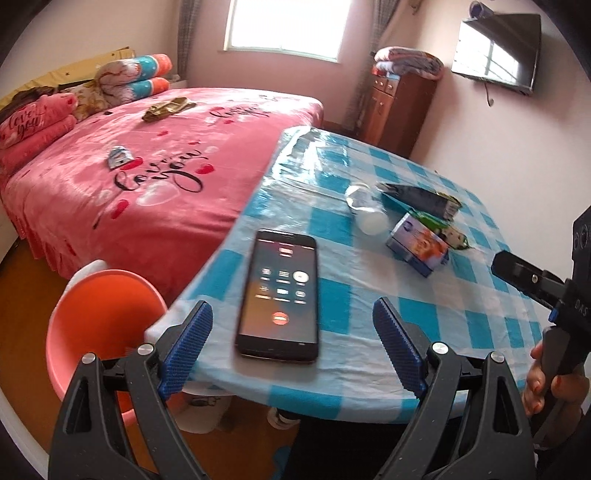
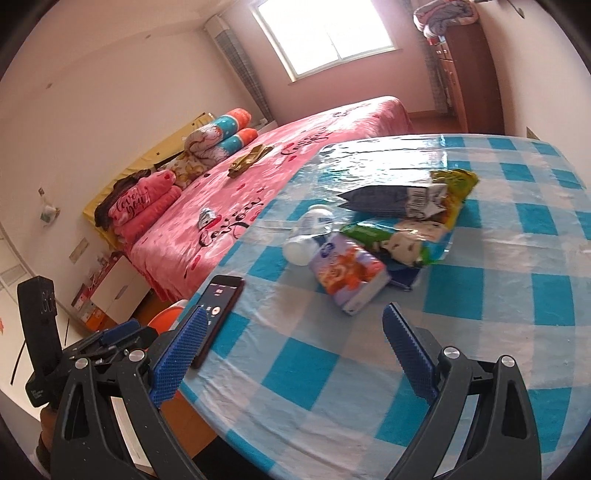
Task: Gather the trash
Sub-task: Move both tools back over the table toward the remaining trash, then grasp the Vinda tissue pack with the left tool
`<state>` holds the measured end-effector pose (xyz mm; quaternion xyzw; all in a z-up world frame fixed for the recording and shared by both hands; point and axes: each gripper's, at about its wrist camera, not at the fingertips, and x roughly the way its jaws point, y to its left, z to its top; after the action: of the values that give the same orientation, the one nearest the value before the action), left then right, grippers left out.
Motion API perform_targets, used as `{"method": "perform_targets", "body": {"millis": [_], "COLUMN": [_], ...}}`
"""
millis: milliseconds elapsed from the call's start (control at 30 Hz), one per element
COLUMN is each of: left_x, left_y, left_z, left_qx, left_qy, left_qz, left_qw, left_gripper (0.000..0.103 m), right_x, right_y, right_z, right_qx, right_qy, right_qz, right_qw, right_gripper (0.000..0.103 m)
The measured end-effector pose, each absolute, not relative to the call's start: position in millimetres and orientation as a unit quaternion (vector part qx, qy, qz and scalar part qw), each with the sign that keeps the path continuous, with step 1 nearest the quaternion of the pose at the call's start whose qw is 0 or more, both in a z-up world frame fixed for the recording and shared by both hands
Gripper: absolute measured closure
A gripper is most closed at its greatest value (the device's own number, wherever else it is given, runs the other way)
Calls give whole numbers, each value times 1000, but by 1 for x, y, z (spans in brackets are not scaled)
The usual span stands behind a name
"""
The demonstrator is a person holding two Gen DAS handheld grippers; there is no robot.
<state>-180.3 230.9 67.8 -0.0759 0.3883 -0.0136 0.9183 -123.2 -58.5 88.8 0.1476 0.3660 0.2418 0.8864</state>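
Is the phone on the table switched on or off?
On. The phone lies flat near the table edge, and its screen is lit, showing round buttons including a red one.

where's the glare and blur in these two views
Left wrist view: window blown out white, glare streaks across the far tablecloth, bottle smeared. Right wrist view: window overexposed, sheen on the tablecloth, fisheye bending the edges.
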Motion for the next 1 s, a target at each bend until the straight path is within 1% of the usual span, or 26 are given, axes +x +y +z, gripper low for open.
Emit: {"method": "perform_targets", "body": {"millis": [167, 300, 400, 633, 1000], "left_x": [-171, -159, -148, -117, -63], "left_y": [211, 194, 176, 130, 92], "left_z": [61, 55, 53, 48, 30], "left_qx": [-77, -96, -113, -117, -160], "left_qy": [409, 426, 437, 451, 473], "left_qz": [-31, -57, -84, -119, -100], "left_qw": [909, 898, 889, 876, 860], "left_gripper": [14, 14, 14, 14, 14], "right_x": [-119, -116, -116, -118, -119], "right_y": [-77, -93, -109, -144, -178], "right_z": [82, 77, 74, 68, 53], "right_qx": [161, 168, 170, 173, 187], "right_qy": [370, 372, 369, 362, 369], "right_qz": [230, 216, 199, 163, 139], "right_qw": [886, 887, 892, 901, 900], "right_gripper": [9, 9, 9, 9, 9]}}
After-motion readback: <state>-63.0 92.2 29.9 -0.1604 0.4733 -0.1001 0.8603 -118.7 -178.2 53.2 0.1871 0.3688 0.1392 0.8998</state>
